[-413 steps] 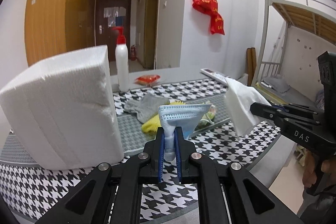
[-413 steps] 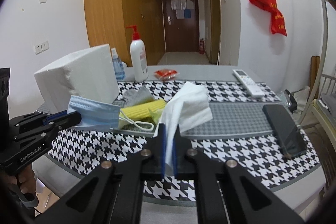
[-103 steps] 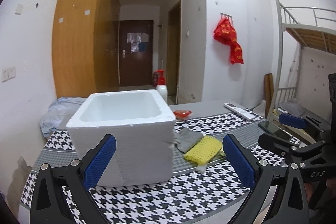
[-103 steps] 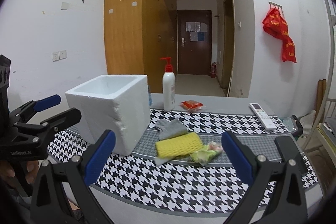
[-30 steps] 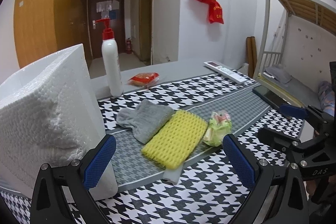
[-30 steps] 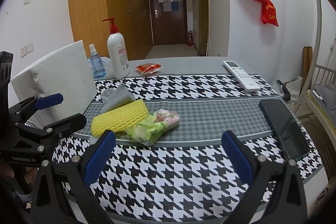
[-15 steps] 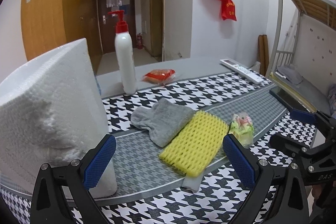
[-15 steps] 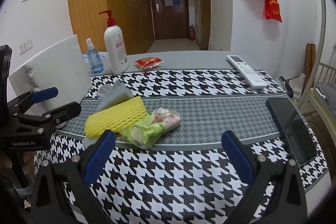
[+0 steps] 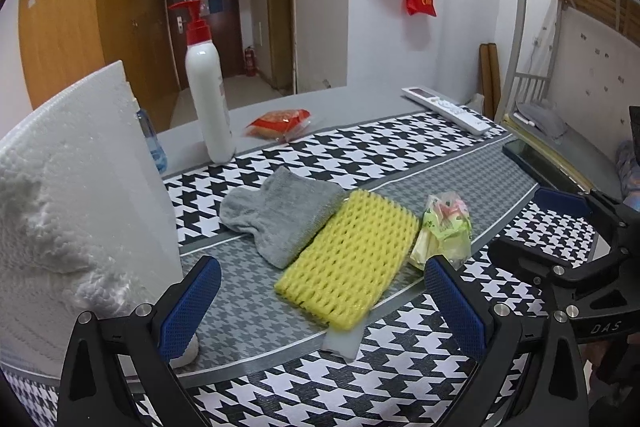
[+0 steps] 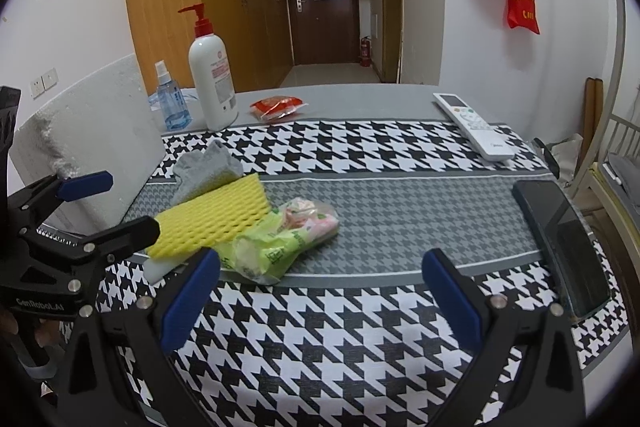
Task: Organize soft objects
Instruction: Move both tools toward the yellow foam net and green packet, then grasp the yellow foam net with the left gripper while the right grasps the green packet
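A yellow foam net sleeve (image 9: 348, 255) (image 10: 208, 217) lies on the grey band of the houndstooth table cloth (image 9: 360, 155), over a white foam piece (image 9: 340, 341). A grey sock (image 9: 276, 211) (image 10: 204, 165) lies partly under its far end. A green and pink plastic packet (image 9: 442, 227) (image 10: 280, 235) rests to its right. The white foam box (image 9: 72, 195) (image 10: 92, 143) stands at the left. My left gripper (image 9: 322, 299) is open just short of the yellow sleeve. My right gripper (image 10: 318, 287) is open in front of the packet. Both hold nothing.
A white pump bottle (image 9: 208, 91) (image 10: 212, 83), a small blue spray bottle (image 10: 170, 103) and a red snack packet (image 9: 280, 119) stand at the back. A white remote (image 10: 472, 125) and a dark phone (image 10: 564, 235) lie at the right. A bunk bed frame (image 9: 560, 27) stands beyond the table.
Both grippers have come lower and closer to the yellow sleeve, sock and packet. Both stay open. Earlier the left held a face mask and the right a tissue; neither shows now.
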Available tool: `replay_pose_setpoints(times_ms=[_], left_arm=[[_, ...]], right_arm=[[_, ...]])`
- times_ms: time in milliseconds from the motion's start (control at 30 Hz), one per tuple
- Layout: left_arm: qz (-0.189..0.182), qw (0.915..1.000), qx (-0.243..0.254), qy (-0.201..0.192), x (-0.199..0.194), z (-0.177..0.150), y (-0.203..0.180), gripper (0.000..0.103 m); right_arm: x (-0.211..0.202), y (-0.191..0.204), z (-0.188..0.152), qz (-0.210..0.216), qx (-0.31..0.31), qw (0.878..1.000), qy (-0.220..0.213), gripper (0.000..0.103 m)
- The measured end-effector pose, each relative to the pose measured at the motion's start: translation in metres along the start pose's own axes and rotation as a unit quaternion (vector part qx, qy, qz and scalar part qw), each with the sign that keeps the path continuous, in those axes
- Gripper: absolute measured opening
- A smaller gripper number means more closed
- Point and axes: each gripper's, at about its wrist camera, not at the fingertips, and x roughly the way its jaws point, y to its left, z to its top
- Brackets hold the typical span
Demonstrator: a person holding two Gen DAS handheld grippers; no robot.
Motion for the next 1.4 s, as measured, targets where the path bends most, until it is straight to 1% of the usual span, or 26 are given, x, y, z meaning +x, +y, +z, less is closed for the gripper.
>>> replay_pose_setpoints(times_ms=[100, 267, 367, 433, 500, 567, 633, 767, 833, 900, 967, 1067, 1133, 1200, 1267, 1333, 1400], left_arm=[[-0.003, 1.0, 0.003, 0.008, 0.003, 0.002, -0.003, 0.101], [-0.013, 0.9999, 0.007, 0.008, 0.006, 0.004, -0.007, 0.101], [-0.022, 0.9995, 0.008, 0.02, 0.013, 0.003, -0.008, 0.101], [-0.03, 0.9991, 0.005, 0.03, 0.017, 0.002, -0.008, 0.095], [-0.037, 0.9986, 0.005, 0.036, 0.021, 0.001, -0.008, 0.093], [-0.036, 0.9983, 0.001, 0.045, 0.025, 0.001, -0.007, 0.09], [-0.038, 0.9978, -0.003, 0.054, 0.029, 0.0, -0.005, 0.083], [-0.036, 0.9972, -0.004, 0.066, 0.035, -0.002, -0.003, 0.078], [-0.038, 0.9964, -0.006, 0.075, 0.039, -0.003, -0.001, 0.069], [-0.037, 0.9959, -0.005, 0.083, 0.042, -0.005, -0.001, 0.064], [-0.037, 0.9958, -0.001, 0.083, 0.043, -0.006, -0.001, 0.063], [-0.043, 0.9956, -0.002, 0.083, 0.043, -0.007, -0.001, 0.057], [-0.045, 0.9955, -0.003, 0.083, 0.042, -0.007, 0.0, 0.048], [-0.049, 0.9954, -0.003, 0.082, 0.042, -0.007, 0.0, 0.041], [-0.061, 0.9947, -0.012, 0.081, 0.042, -0.007, 0.004, 0.04], [-0.073, 0.9939, -0.024, 0.079, 0.042, -0.007, 0.008, 0.034], [-0.083, 0.9928, -0.038, 0.078, 0.041, -0.007, 0.013, 0.032]], right_arm=[[0.001, -0.001, 0.0, -0.001, 0.003, 1.0, 0.001, 0.102], [-0.001, -0.006, 0.0, -0.003, 0.007, 1.0, 0.0, 0.102], [-0.001, -0.008, -0.001, -0.006, 0.006, 1.0, 0.002, 0.102], [-0.001, -0.009, -0.001, -0.008, 0.008, 1.0, 0.003, 0.102], [-0.001, -0.01, -0.001, -0.009, 0.008, 1.0, 0.004, 0.102], [0.001, -0.01, -0.001, -0.011, 0.005, 1.0, 0.007, 0.102], [0.001, -0.009, -0.001, -0.011, 0.003, 1.0, 0.008, 0.102], [0.004, -0.008, 0.0, -0.01, -0.001, 1.0, 0.012, 0.102], [0.005, -0.007, 0.001, -0.01, -0.002, 1.0, 0.013, 0.102], [0.006, -0.007, 0.001, -0.009, -0.003, 1.0, 0.015, 0.102], [0.008, -0.006, 0.002, -0.007, -0.004, 1.0, 0.018, 0.102], [0.01, -0.004, 0.003, -0.005, -0.006, 1.0, 0.021, 0.102], [0.012, -0.002, 0.004, -0.001, -0.009, 1.0, 0.022, 0.102], [0.015, 0.0, 0.005, 0.004, -0.01, 1.0, 0.025, 0.102], [0.018, 0.003, 0.006, 0.006, -0.013, 0.999, 0.03, 0.102], [0.023, 0.006, 0.007, 0.007, -0.015, 0.999, 0.036, 0.102], [0.026, 0.008, 0.007, 0.009, -0.016, 0.999, 0.04, 0.102]])
